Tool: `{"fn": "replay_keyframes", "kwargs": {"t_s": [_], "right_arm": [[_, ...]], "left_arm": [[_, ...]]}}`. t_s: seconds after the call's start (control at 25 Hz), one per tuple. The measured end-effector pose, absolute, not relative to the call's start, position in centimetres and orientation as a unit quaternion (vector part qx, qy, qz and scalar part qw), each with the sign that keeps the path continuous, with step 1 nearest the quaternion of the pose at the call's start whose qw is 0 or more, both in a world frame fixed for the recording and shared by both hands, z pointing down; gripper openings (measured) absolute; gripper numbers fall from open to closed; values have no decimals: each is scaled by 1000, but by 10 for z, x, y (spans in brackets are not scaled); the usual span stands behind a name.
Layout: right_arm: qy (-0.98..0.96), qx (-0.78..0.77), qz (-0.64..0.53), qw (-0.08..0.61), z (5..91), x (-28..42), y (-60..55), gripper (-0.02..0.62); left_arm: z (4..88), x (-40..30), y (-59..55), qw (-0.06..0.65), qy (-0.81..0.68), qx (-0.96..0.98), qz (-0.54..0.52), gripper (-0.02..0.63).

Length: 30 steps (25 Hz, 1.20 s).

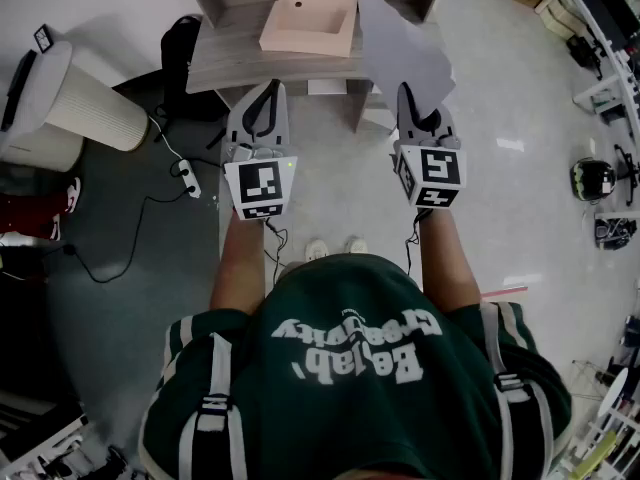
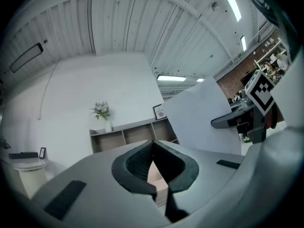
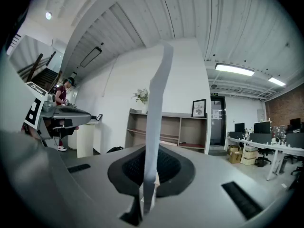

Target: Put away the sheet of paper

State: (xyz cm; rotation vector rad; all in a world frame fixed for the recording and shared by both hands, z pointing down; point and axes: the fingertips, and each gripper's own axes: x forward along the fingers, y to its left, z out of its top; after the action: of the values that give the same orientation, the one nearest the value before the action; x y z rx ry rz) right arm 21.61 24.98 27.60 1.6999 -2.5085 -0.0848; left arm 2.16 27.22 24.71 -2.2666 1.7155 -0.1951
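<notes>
- Closest to the head camera, the person's green shirt (image 1: 350, 368) is filling the near part of the view, with both forearms reaching away toward the far side.
- Just beyond the shirt, the right gripper (image 1: 410, 96) is pointing level, and its jaws are pinching tight on the near edge of the sheet of paper (image 1: 400, 43).
- Held by that one edge, the sheet is standing upright and fanning away to the far right. In the right gripper view it is showing as a thin vertical strip rising between the pads. A grip this narrow is probably serving to carry it without creasing.
- To the left, the left gripper (image 1: 264, 90) is also pointing level, with its jaws closed together on nothing. It is sitting well apart from the paper, seemingly on standby to steady a loose edge.
- Farther off, a wooden desk (image 1: 240, 63) is bearing an open pinkish box (image 1: 308, 23), which is sitting between the two grippers' lines of reach. It is looking like a plausible place to put the sheet away.
- The paper is hanging clear of the box, so the putting-away is not yet done.
- At far left, a white ribbed cylinder (image 1: 95, 108) is standing on the floor.
</notes>
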Motion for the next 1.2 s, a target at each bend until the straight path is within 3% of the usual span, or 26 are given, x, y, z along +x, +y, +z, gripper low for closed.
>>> {"fn": "replay_keyframes", "kwargs": {"t_s": [1.2], "right_arm": [[-817, 572, -38, 65, 285, 166, 250, 34]], "left_arm": [[258, -40, 261, 138, 592, -792, -62, 18]]}}
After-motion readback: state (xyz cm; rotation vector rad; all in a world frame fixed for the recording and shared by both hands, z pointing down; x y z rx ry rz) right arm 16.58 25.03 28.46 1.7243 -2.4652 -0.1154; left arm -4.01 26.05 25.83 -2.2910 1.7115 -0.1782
